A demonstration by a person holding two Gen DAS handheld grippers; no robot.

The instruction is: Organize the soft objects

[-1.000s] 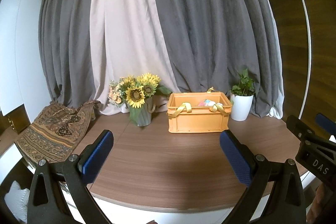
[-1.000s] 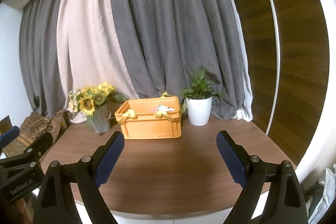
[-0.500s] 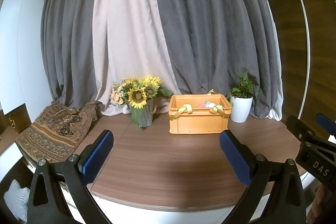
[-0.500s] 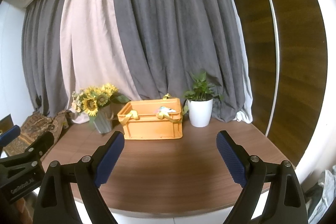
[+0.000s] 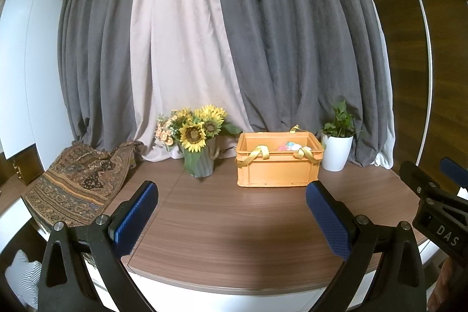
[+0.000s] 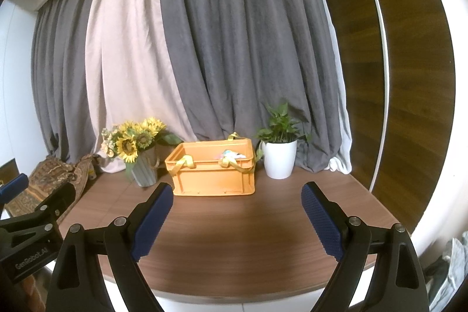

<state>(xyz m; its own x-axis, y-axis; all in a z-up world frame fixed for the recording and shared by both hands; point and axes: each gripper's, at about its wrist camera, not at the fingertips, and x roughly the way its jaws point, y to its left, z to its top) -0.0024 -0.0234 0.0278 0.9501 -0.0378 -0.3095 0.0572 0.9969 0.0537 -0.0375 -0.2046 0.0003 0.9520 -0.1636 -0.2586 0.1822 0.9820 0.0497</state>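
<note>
An orange crate (image 5: 278, 170) with yellow straps stands at the back of the brown table (image 5: 234, 224); it also shows in the right wrist view (image 6: 213, 174). Soft pastel items (image 5: 292, 146) lie inside it, mostly hidden by its walls. My left gripper (image 5: 232, 220) is open and empty, held back near the table's front edge. My right gripper (image 6: 235, 220) is open and empty too, also well in front of the crate. The right gripper shows at the right edge of the left wrist view (image 5: 433, 201).
A vase of sunflowers (image 5: 199, 148) stands left of the crate. A white potted plant (image 5: 336, 148) stands right of it. A patterned cloth (image 5: 76, 180) drapes over the left end. Grey and pale curtains (image 5: 234, 48) hang behind. A wooden wall panel (image 6: 409, 78) is at right.
Both grippers have drawn back and risen slightly, so the crate and table look a little farther away. Both stay open and empty.
</note>
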